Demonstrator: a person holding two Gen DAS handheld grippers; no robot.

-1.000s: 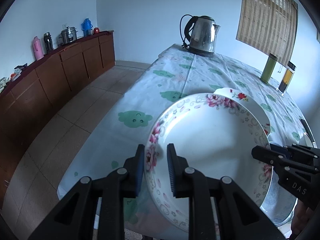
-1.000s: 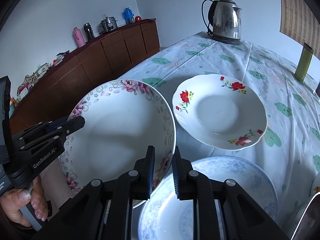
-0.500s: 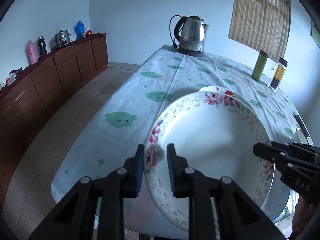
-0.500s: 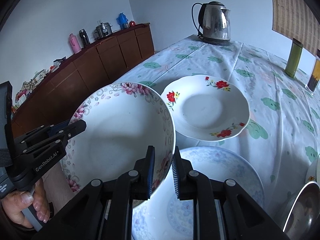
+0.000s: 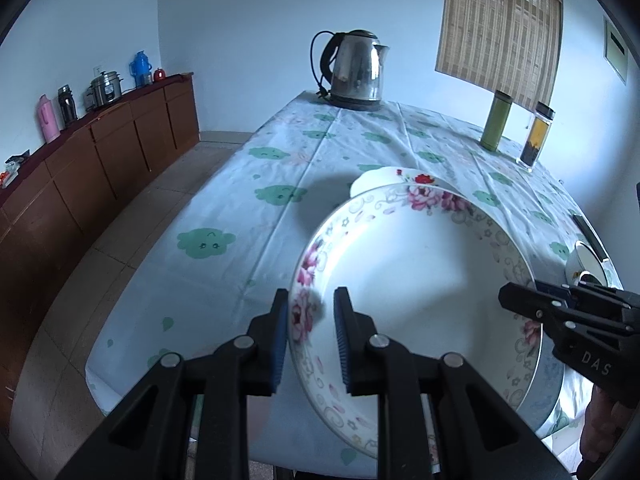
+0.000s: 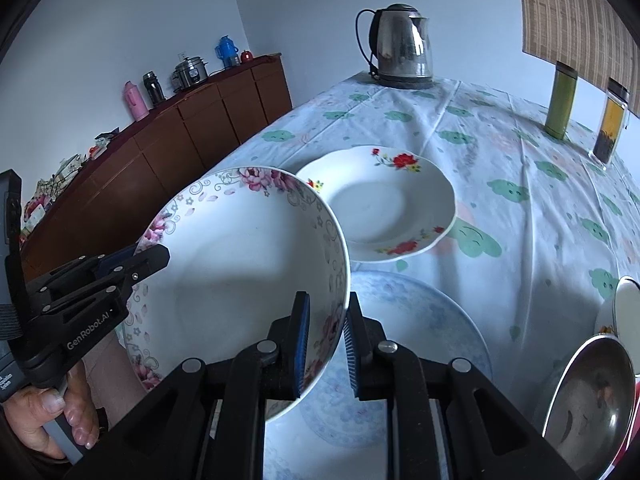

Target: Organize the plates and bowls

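Between my two tongs, nearest of all, hangs the pink-flowered plate (image 6: 240, 280); my left gripper (image 5: 310, 336) pinches its left rim narrow and my right gripper (image 6: 326, 344) pinches the opposite rim, so both are clamped on it and it is clear of the table, tilted with its hollow face turned up toward me; being round it has no long axis, only the line from one grip to the other, which runs across in front of me; just under it, near the table's edge, lies the pale blue plate (image 6: 420, 320), flat on the cloud-print tablecloth (image 6: 520, 152); beyond that the red-flowered plate (image 6: 384, 200) sits alone; off to my right a steel bowl (image 6: 592, 396) and a small white bowl (image 6: 628, 308) wait apart; farthest stands the kettle (image 6: 402, 48); I judge the sorting barely begun, since nothing I can see is stacked and this plate is not yet set down
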